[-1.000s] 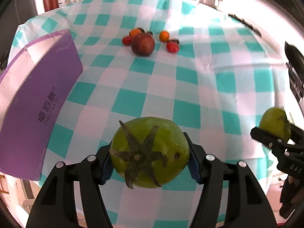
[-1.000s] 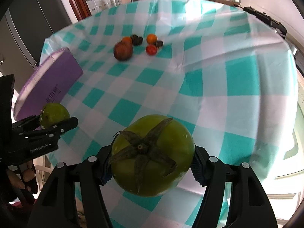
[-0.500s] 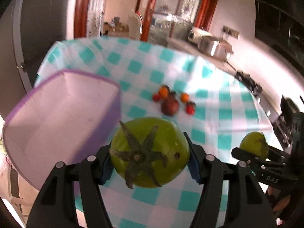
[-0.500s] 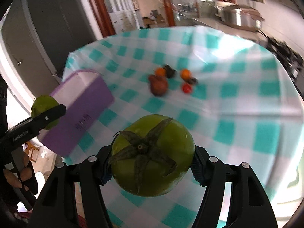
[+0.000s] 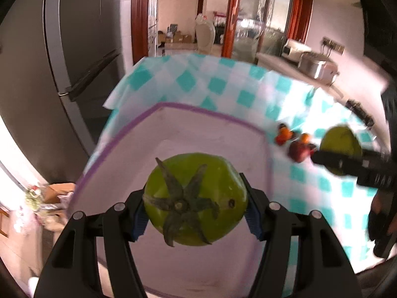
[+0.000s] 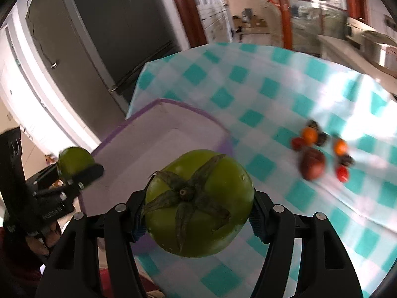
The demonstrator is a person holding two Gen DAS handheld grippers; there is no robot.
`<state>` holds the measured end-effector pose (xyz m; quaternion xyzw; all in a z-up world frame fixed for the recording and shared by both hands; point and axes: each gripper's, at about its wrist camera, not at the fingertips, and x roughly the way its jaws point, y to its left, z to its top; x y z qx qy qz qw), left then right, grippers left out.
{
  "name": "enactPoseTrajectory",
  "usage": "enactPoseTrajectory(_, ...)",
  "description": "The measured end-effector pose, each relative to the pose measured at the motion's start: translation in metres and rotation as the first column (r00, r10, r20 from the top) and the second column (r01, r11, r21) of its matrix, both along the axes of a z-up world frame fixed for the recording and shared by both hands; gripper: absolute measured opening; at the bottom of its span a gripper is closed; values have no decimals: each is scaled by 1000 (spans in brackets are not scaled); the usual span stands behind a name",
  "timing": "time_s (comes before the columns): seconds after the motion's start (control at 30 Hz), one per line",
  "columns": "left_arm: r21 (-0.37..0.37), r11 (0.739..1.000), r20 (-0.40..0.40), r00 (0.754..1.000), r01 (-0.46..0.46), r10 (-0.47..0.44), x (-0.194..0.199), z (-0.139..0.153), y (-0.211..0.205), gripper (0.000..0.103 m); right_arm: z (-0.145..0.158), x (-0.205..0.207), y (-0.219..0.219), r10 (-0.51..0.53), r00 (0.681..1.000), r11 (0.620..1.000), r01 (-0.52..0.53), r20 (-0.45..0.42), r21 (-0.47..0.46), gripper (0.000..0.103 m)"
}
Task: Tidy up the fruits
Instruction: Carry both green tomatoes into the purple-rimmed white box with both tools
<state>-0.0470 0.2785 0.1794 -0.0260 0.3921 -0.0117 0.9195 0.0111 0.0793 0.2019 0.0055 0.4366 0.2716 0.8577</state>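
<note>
My left gripper [image 5: 196, 213] is shut on a green tomato [image 5: 196, 198], stem side toward the camera, and holds it above the open purple-rimmed box [image 5: 173, 144]. My right gripper [image 6: 198, 216] is shut on a second green tomato [image 6: 198, 206], over the box's near right corner [image 6: 158, 144]. Each gripper with its tomato shows in the other's view: the right one's tomato [image 5: 341, 140] at the right edge, the left one's tomato [image 6: 74, 161] at the left edge. A dark red tomato [image 6: 312, 166] and several small red, orange and dark fruits [image 6: 310, 136] lie on the checked cloth.
The table wears a teal and white checked cloth [image 6: 273, 94]. A dark fridge [image 5: 74, 62] stands beyond the box. The table's edge runs just past the box [image 5: 119, 99]. A counter with a steel pot [image 5: 317, 68] sits at the far right.
Both grippers have risen and swung left from over the cloth to the purple box, each still gripping its green tomato. The box's inside has come into view.
</note>
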Motion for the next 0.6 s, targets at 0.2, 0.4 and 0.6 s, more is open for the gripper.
enactPoseTrajectory(0.2, 23, 1000, -145, 989, 9, -6, 29, -26, 34, 63, -26, 43, 82, 83, 984, 993, -96, -157, -73, 64)
enactPoseTrajectory(0.4, 0, 999, -359, 932, -54, 50, 74, -64, 56, 63, -84, 81, 136, 14, 943, 958, -108, -332, -265, 64)
enactPoseTrajectory(0.6, 43, 995, -498, 861, -93, 102, 109, -101, 69, 64, -132, 101, 152, -62, 896, 900, -141, -440, -413, 64)
